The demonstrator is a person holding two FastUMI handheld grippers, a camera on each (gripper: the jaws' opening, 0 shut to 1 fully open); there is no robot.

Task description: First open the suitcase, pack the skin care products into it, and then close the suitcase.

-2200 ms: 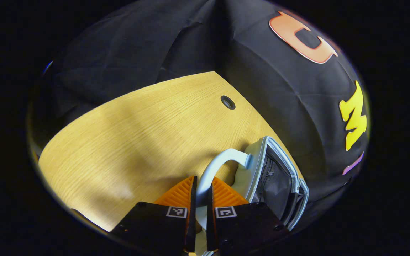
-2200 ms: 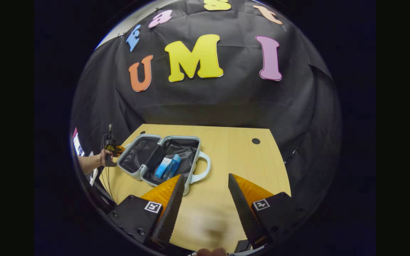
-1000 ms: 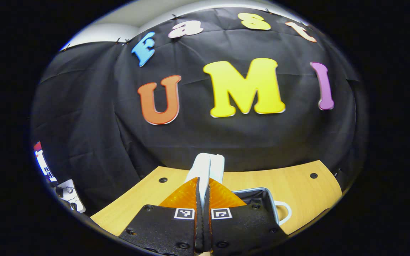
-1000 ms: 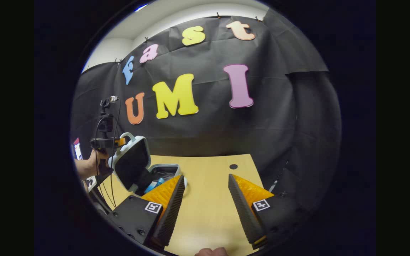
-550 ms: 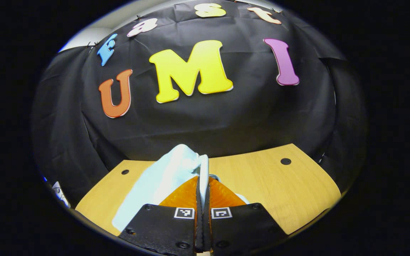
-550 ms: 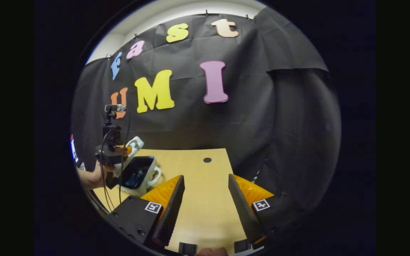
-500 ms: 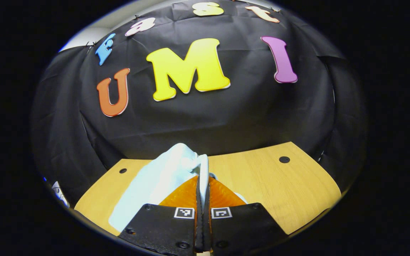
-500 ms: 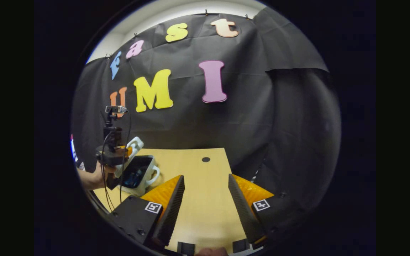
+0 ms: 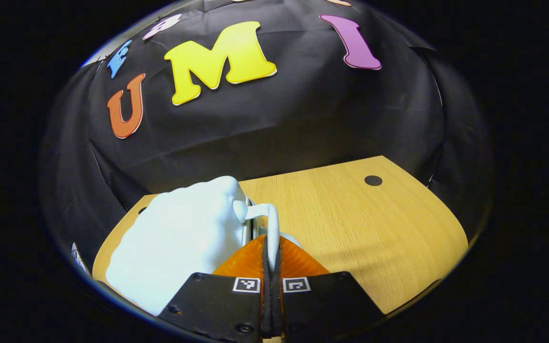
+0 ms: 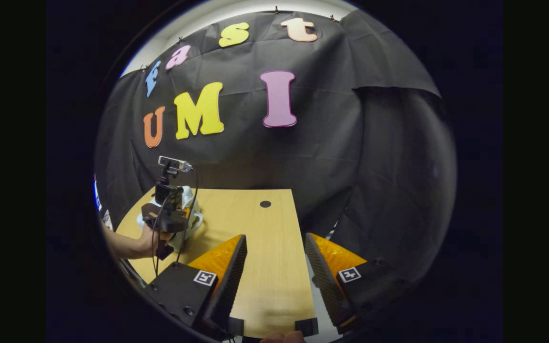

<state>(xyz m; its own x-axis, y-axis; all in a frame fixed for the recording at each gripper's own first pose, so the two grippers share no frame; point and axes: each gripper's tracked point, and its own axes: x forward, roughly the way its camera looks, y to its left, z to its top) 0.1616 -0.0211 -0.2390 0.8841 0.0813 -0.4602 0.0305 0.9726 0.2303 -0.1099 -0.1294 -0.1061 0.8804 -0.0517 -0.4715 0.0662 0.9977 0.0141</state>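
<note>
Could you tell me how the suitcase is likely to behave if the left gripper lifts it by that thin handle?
The suitcase has a smooth moulded shell, so it should stay stiff rather than sag. The left gripper pinches only the narrow looped handle, so the case may swing or twist about that grip. The glossy handle looks somewhat slippery, though the ribbed fingers should help.

Right tool gaping above table

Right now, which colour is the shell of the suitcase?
The suitcase shell is a pale, whitish blue; the left gripper view shows it best.
</note>
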